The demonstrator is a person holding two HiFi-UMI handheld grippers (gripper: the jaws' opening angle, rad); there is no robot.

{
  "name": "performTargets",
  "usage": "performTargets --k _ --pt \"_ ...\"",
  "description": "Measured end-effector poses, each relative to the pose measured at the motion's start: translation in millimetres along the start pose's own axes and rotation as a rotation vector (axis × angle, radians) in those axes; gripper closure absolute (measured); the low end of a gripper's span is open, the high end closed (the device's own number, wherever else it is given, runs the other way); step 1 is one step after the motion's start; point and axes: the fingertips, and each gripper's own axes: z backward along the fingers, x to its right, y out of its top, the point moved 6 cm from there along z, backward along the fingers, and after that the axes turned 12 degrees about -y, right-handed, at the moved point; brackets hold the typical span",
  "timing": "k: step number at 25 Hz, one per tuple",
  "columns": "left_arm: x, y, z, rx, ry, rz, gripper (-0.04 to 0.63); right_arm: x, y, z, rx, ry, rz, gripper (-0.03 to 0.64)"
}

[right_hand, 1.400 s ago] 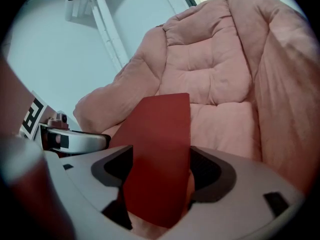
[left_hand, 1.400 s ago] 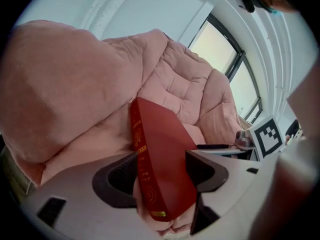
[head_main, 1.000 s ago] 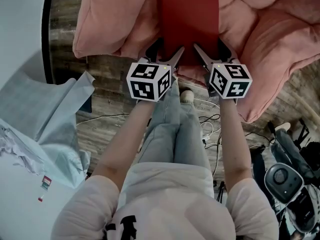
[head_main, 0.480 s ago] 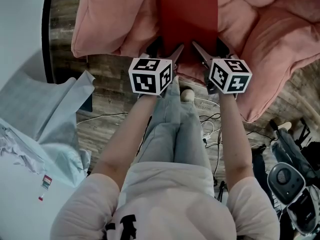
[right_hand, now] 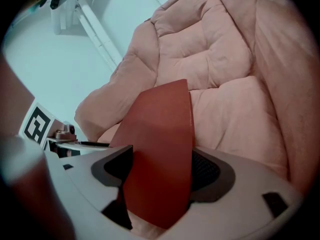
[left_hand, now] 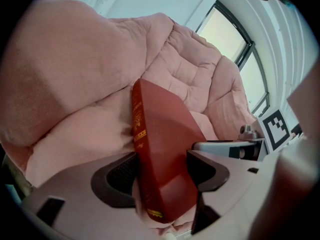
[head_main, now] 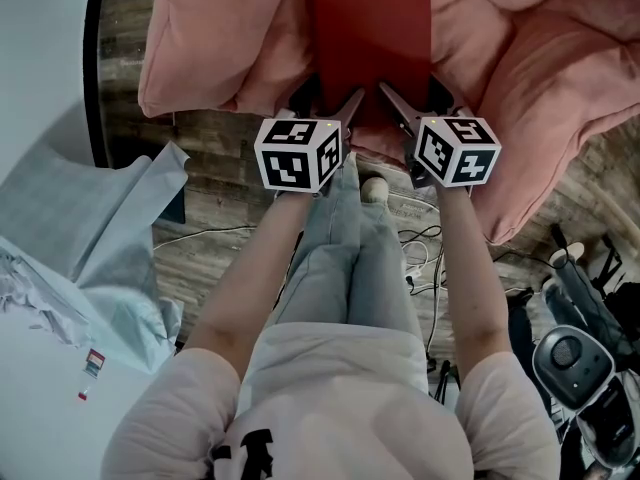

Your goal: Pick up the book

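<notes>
Compared with a second ago, the left hand-held gripper (head_main: 328, 103) and the right hand-held gripper (head_main: 415, 98) sit slightly farther forward, and the red book (head_main: 367, 38) rides with them. That suggests the lift is just beginning. Each hand-held gripper is clamped on the book's near end, the left on the spine side and the right on the opposite edge. Ahead of both, the book's far end lies against the pink cushion (head_main: 215, 38), which also bulges close on either side. Free room is upward and back toward the person, above the floor (head_main: 215, 168) and cables (head_main: 420, 253).

Gold spine lettering on the book (left_hand: 162, 149) is illegible.
</notes>
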Motion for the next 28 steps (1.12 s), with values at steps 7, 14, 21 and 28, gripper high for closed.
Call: performTargets --k 7,14,21,28 --pt "6.0 6.2 9.9 0.012 -0.002 -0.001 0.293 -5.5 5.3 8.9 0.014 0.006 -0.015 0.262" --pt "21.0 10.9 17.8 0.0 -0.004 -0.011 0.293 -7.1 8.6 26.9 0.009 -0.014 -0.04 0.262" --pt "35.5 19.8 31.8 0.016 -0.01 -0.018 0.293 -13.8 19.1 46.0 0.02 -0.02 -0.04 0.262" --pt "54.2 32.5 49.6 0.038 -0.026 -0.025 0.291 -22.3 34.3 71.4 0.033 -0.028 -0.037 0.262"
